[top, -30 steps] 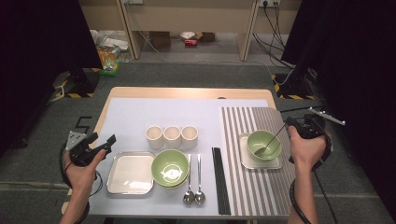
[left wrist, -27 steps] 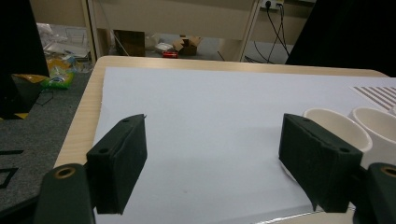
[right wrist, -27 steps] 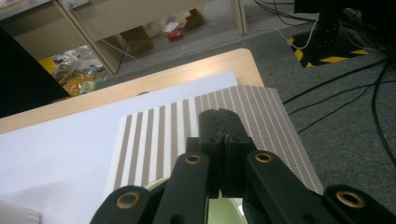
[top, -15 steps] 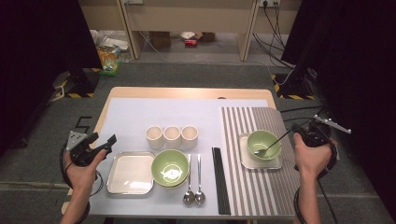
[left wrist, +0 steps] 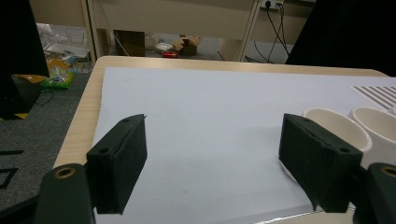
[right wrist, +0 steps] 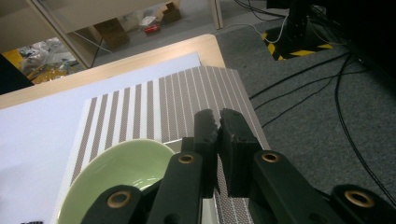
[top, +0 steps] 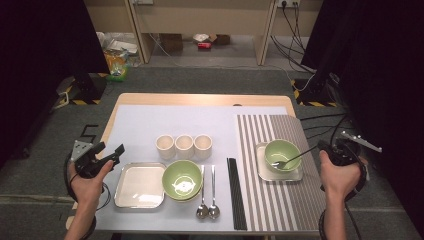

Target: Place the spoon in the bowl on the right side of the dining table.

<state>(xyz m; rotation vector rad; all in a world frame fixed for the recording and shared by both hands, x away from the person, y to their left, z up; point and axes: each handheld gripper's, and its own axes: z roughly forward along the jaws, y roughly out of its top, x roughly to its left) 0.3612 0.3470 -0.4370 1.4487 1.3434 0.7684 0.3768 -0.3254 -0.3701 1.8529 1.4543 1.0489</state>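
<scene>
A small green bowl [top: 282, 149] stands on a square plate [top: 298, 175] on the striped mat [top: 260, 200]. A metal spoon [top: 300, 156] rests in it, handle pointing right over the rim. My right gripper [top: 323, 147] hovers just beyond the handle's end, off the mat's right edge. In the right gripper view its jaws [right wrist: 218, 120] have just been opening and stand a narrow gap apart, with nothing between them, above the bowl [right wrist: 116, 172]. My left gripper [top: 111, 148] is held wide open at the table's left edge, and its jaws [left wrist: 212, 126] frame bare white mat.
Three white cups [top: 184, 146] stand in a row mid-table. In front of them sit a larger green bowl [top: 182, 179], an empty square plate [top: 140, 185], two spoons [top: 207, 200] and black chopsticks [top: 235, 195]. Cables lie on the floor to the right.
The right gripper has drawn back to the right, away from the small bowl, and the spoon now rests in the bowl by itself. The left gripper has stayed put.
</scene>
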